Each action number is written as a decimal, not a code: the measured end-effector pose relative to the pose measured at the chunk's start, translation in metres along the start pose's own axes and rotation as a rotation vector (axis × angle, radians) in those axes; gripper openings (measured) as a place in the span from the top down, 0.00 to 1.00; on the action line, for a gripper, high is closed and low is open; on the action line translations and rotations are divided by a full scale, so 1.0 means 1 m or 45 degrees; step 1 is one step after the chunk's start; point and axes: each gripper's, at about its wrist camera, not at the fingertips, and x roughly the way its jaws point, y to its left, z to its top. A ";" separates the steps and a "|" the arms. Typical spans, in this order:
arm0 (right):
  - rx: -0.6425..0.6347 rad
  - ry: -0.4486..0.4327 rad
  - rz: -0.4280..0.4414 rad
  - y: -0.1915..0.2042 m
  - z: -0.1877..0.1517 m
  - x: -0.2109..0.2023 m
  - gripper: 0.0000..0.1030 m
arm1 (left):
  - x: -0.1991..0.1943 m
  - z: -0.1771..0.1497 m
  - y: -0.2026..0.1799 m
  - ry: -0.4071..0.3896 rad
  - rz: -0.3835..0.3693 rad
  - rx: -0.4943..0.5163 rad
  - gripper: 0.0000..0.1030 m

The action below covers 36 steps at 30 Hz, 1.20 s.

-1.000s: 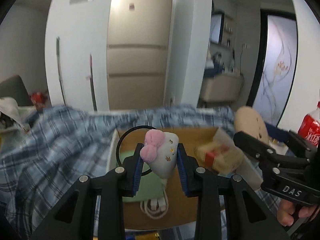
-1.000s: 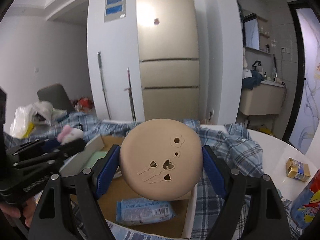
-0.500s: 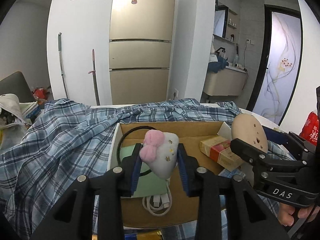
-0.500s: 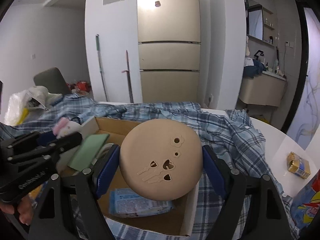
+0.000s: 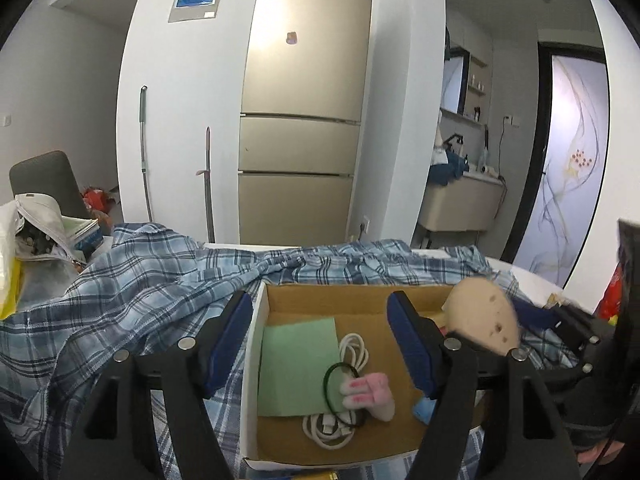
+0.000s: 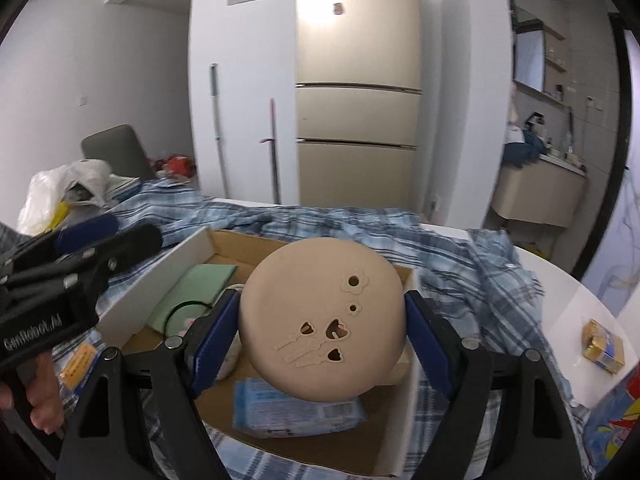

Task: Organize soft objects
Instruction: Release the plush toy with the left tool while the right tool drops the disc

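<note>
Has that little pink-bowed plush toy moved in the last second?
Yes. The plush toy has dropped from between the left gripper fingers into the cardboard box, lying on the white cable.

— Matt brown cardboard on that box (image 5: 348, 300), and soft checked cloth, the shirt (image 5: 140, 292), rumpled around it.
— Smooth, matt beige pad (image 6: 320, 316), like foam. Fuzzy plush toy (image 5: 370, 394), glossy plastic wrap on the tissue pack (image 6: 296, 410), brushed metallic fridge (image 5: 304, 112).
</note>
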 end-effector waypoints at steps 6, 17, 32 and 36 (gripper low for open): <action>0.002 0.058 0.108 0.006 -0.005 0.008 0.22 | -0.001 0.001 0.002 -0.006 0.020 -0.003 0.30; 0.027 0.023 0.056 0.002 -0.006 0.007 0.06 | -0.003 0.002 -0.003 -0.015 0.007 0.024 0.30; 0.054 -0.025 -0.001 -0.006 -0.001 0.000 0.06 | -0.010 0.001 -0.009 -0.054 -0.005 0.064 0.30; 0.039 -0.060 -0.005 -0.005 0.002 -0.006 0.06 | -0.026 0.008 -0.017 -0.119 -0.010 0.116 0.30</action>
